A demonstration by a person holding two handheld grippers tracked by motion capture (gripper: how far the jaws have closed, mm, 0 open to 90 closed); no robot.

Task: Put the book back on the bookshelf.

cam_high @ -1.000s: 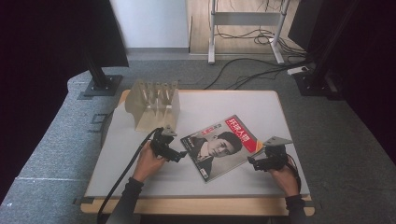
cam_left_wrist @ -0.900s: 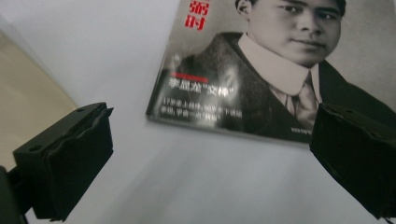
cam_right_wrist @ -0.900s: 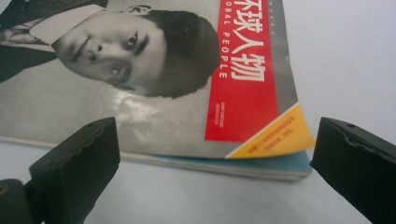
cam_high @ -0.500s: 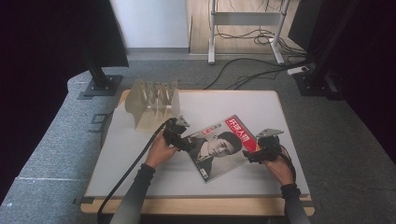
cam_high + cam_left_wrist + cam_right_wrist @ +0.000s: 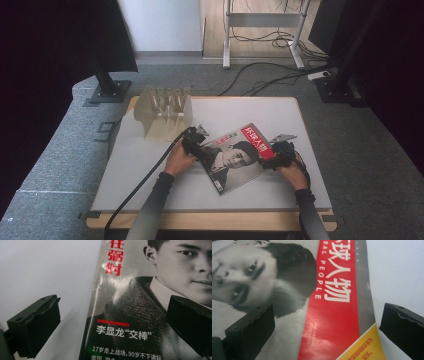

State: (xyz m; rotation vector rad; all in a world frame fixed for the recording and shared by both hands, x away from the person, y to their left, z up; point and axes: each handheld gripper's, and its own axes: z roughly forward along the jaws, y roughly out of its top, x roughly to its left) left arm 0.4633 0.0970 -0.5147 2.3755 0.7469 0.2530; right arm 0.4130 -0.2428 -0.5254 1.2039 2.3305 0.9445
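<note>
Left gripper (image 5: pixel 199 146) gapes astride the magazine's (image 5: pixel 235 156) left edge; right gripper (image 5: pixel 275 159) gapes astride its right edge.

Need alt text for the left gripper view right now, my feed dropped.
The left gripper's open tongs straddle the long edge of a magazine lying on the white table. One jaw hangs over bare table, the other over the cover's black-and-white portrait with red and white Chinese text.
</note>
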